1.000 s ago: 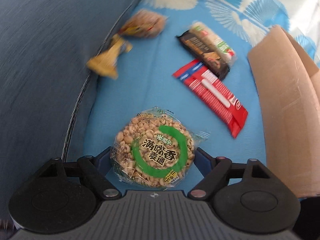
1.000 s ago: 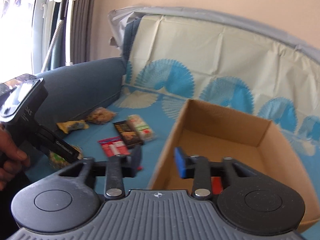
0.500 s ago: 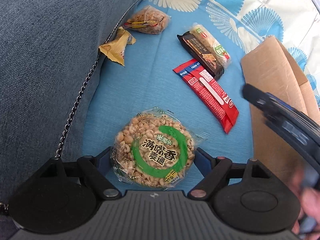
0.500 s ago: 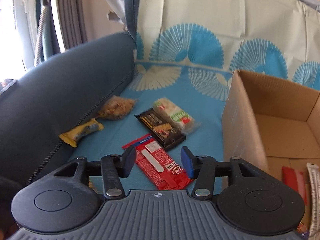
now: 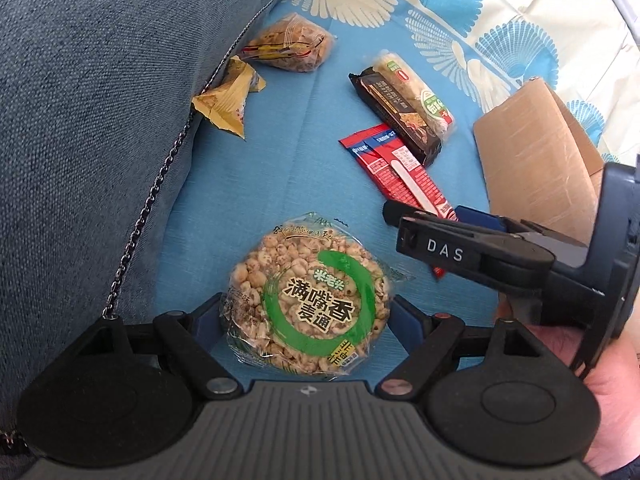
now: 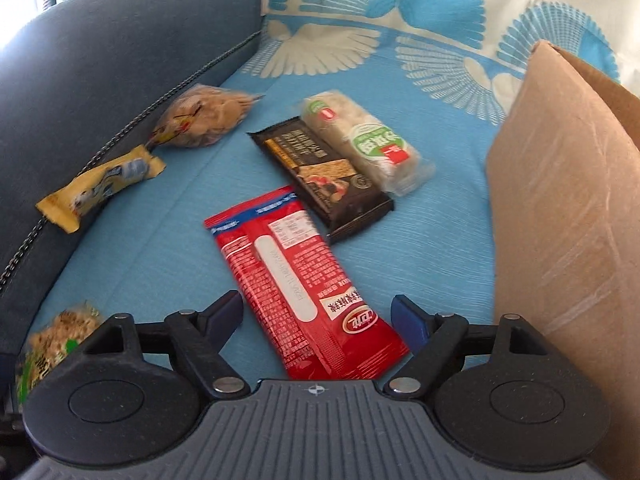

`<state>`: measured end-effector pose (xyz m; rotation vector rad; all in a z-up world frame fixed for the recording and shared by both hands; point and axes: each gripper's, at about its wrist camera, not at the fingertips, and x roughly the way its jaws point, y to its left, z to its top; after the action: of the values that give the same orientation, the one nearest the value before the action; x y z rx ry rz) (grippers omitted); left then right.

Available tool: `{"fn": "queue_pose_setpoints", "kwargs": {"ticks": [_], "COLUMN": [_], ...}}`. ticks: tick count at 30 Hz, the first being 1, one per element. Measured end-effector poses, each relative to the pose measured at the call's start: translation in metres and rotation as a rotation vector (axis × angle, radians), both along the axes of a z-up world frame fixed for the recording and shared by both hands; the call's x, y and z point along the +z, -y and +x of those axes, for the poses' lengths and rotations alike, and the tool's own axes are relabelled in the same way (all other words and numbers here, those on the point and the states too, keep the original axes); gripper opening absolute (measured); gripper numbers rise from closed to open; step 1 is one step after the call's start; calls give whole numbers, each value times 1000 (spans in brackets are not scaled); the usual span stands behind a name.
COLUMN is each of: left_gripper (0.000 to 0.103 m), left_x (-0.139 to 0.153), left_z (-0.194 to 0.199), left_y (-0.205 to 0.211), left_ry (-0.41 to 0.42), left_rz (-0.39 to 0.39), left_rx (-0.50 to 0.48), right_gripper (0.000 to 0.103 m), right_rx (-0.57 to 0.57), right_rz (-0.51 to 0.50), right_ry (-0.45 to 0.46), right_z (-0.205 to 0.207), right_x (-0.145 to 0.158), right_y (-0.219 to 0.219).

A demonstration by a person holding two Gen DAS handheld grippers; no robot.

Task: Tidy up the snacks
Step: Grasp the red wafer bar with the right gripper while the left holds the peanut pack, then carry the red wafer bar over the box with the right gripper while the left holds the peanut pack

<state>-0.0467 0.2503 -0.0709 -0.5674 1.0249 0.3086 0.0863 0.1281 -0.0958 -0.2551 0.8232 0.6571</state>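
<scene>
Six wrapped snacks lay on the blue sofa seat [image 6: 440, 248], all on the armrest side of the cardboard box [image 6: 568, 208].

Item, round puffed-grain cake [image 5: 308, 300]: clear crinkly film, green ring label, knobbly disc; farthest from the box, set between the spread fingers of the left tool [image 5: 308, 316], not yet clamped.

Item, red packet [image 6: 296, 280]: long, flat, glossy foil; just beside the box wall, its near end between the parted fingers of the right tool [image 6: 316, 316], unpinched.

Item, dark bar [image 6: 324, 180] and pale rice bar [image 6: 364, 144]: oblong, side by side and touching, beyond the red packet.

Item, yellow wrapper [image 6: 100, 188] and brown crumbly bag [image 6: 204, 116]: soft, against the coarse-weave armrest [image 6: 100, 72], well apart from the box.

Step judged in hand: lining up both grasps. Next move likely called for closing across each pack's width, lifting, then carrying over the box's stiff rim. Slippery film might slide.
</scene>
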Motion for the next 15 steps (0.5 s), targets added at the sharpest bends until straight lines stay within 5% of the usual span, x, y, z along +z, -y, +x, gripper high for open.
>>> {"fn": "queue_pose_setpoints", "kwargs": {"ticks": [5, 10, 15], "left_gripper": [88, 88, 88], "left_x": [1, 2, 3], "left_z": [-2, -3, -4], "left_y": [-2, -3, -3], "left_ry": [8, 14, 16], "left_rz": [-8, -12, -10], "left_rx": [-4, -11, -19], "right_gripper": [47, 34, 32], "right_rx": [93, 93, 103], "right_rz": [11, 19, 28], "right_ry": [2, 44, 21], "right_z": [-9, -24, -36], "right_x": [7, 15, 38], "right_y": [0, 7, 19]}}
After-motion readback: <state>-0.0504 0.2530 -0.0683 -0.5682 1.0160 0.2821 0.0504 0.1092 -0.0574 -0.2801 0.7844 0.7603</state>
